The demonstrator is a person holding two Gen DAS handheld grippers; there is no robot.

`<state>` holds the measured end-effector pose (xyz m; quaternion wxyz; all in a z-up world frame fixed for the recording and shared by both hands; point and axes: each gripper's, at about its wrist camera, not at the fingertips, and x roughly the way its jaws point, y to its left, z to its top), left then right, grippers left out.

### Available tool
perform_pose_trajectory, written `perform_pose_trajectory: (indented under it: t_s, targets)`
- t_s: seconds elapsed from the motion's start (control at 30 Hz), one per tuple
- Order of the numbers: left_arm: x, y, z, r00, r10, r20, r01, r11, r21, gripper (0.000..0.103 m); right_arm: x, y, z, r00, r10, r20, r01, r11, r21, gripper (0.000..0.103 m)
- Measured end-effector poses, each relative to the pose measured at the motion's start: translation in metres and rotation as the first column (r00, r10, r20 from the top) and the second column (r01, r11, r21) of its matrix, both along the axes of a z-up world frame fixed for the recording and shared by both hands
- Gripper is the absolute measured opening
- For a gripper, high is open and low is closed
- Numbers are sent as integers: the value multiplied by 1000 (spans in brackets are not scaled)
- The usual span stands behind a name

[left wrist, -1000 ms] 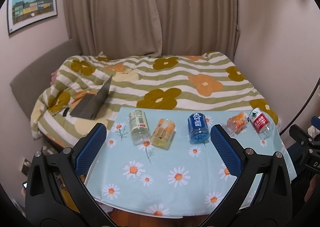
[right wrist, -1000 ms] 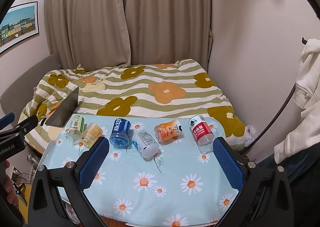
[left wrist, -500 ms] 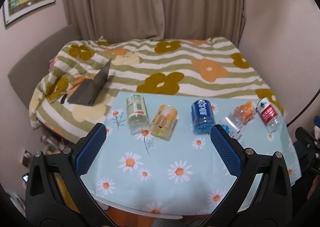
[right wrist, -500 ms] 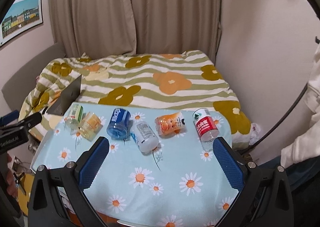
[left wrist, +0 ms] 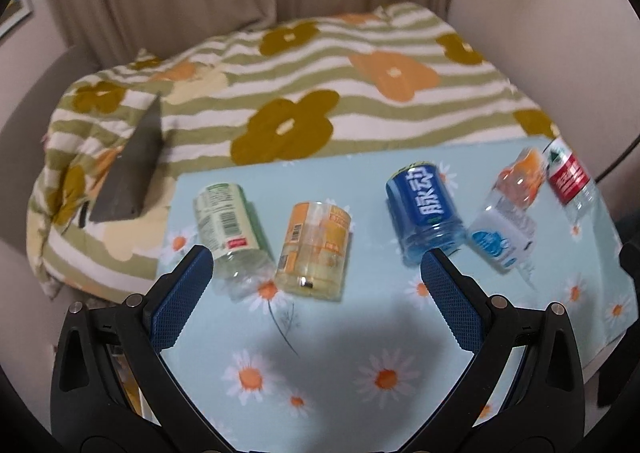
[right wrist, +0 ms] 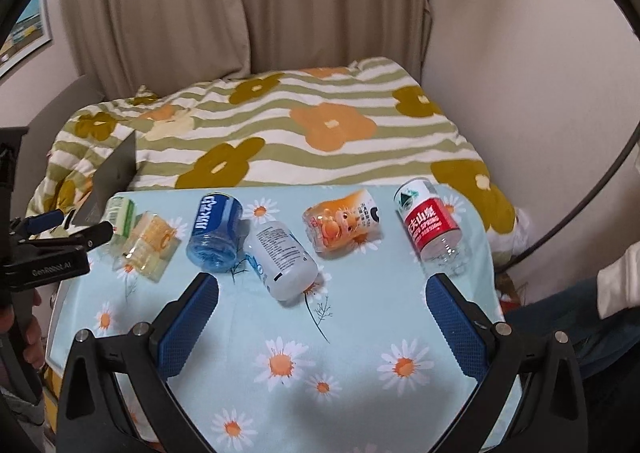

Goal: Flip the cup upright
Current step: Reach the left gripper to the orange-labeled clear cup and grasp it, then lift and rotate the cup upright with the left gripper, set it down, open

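Several cut-off bottle cups lie on their sides in a row on the daisy tablecloth [left wrist: 320, 341]: a green-label cup [left wrist: 230, 227], a yellow one [left wrist: 316, 249], a blue one [left wrist: 426, 213], a white one [right wrist: 282, 257], an orange one [right wrist: 344, 221] and a red-label one [right wrist: 430, 227]. My left gripper [left wrist: 316, 273] is open and empty, just in front of the green and yellow cups. My right gripper [right wrist: 322, 293] is open and empty, in front of the white cup. The left gripper also shows at the left of the right wrist view [right wrist: 52, 245].
A bed with a striped flower quilt [right wrist: 304, 133] lies behind the table. A grey laptop [left wrist: 132, 173] stands open on the quilt at the left. Curtains [right wrist: 240, 5] and walls close off the back and right. The table's near edge is below the grippers.
Both grippers have moved forward and down toward the row of cups, the left one the most. Both stay open. The cups have not moved.
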<state>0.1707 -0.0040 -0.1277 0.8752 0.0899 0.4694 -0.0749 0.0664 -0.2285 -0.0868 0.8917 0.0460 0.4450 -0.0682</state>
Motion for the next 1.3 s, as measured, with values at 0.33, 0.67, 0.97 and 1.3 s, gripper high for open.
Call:
perform_pose_trajectory:
  t_s: [0.33, 0.67, 0.97, 1.3]
  targets:
    - [45, -2, -60, 983, -109, -150, 117, 992, 49, 98, 26, 9, -37, 989, -106, -100, 109, 994, 24, 103]
    - [54, -14, -92, 964, -172, -202, 198, 974, 113, 81, 28, 9, -60, 973, -174, -151, 182, 983, 39, 103]
    - [53, -16, -102, 962, -155, -227, 189, 972, 137, 64, 29, 8, -65, 969, -186, -165, 195, 980, 43, 103]
    - [44, -20, -90, 968, -129, -216, 155, 982, 108, 64, 24, 1, -61, 974, -167, -155, 178, 983, 55, 103]
